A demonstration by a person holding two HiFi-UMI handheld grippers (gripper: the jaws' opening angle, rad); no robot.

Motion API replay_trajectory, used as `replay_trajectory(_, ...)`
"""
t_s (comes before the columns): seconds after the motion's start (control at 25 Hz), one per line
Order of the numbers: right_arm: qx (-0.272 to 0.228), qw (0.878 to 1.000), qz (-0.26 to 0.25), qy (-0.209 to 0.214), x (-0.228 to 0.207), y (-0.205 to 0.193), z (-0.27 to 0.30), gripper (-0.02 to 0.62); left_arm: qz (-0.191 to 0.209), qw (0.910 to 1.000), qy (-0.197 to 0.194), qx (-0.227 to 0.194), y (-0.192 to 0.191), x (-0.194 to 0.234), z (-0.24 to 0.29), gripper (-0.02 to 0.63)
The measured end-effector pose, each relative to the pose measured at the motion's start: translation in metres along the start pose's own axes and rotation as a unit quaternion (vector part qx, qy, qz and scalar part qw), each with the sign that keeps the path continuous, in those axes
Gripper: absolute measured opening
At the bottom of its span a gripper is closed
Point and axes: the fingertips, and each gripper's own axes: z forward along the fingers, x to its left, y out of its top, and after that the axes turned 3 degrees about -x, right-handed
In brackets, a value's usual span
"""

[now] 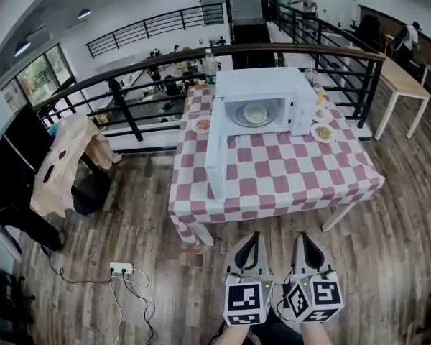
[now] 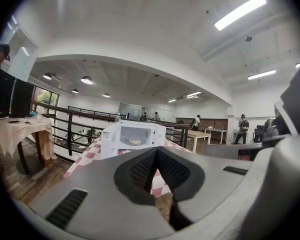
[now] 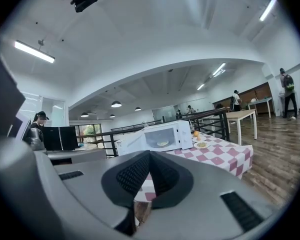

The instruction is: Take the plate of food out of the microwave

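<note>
The left hand-held gripper (image 1: pixel 252 237) and the right hand-held gripper (image 1: pixel 302 237) are both empty, each with its jaws pressed together. They are side by side over the wooden floor (image 1: pixel 129 228), short of the surface (image 1: pixel 287 182) with its red-and-white checked cloth. A white microwave (image 1: pixel 262 83) stands on that surface with its door (image 1: pixel 215 157) swung open. The plate of food (image 1: pixel 256 113) sits inside the cavity, well apart from both grippers. A second plate (image 1: pixel 323 132) lies on the cloth just right of the microwave.

Boxy microwave (image 1: pixel 262 85) is reading white, checked tablecloth (image 1: pixel 273 182) red-and-white, round plate (image 1: pixel 256 113) white with pale yellow food, plank floor (image 1: pixel 129 214) brown, left gripper (image 1: pixel 254 236) and right gripper (image 1: pixel 300 237) grey with black-and-white marker squares.
</note>
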Motion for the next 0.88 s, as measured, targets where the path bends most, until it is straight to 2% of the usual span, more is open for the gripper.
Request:
replay_trajectory(0.36,-0.001,1.000,-0.005,0.025,-0.031,0.008,0.051,-0.008,0.004,0.9999,0.016,-0.006,0.003,-0.005,0.063,0.011)
replay_trajectory(0.88,0.009,1.000,0.005,0.026,-0.053,0.006,0.105,-0.008,0.008,0.9998,0.018,0.008,-0.003,0.001,0.117,0.011)
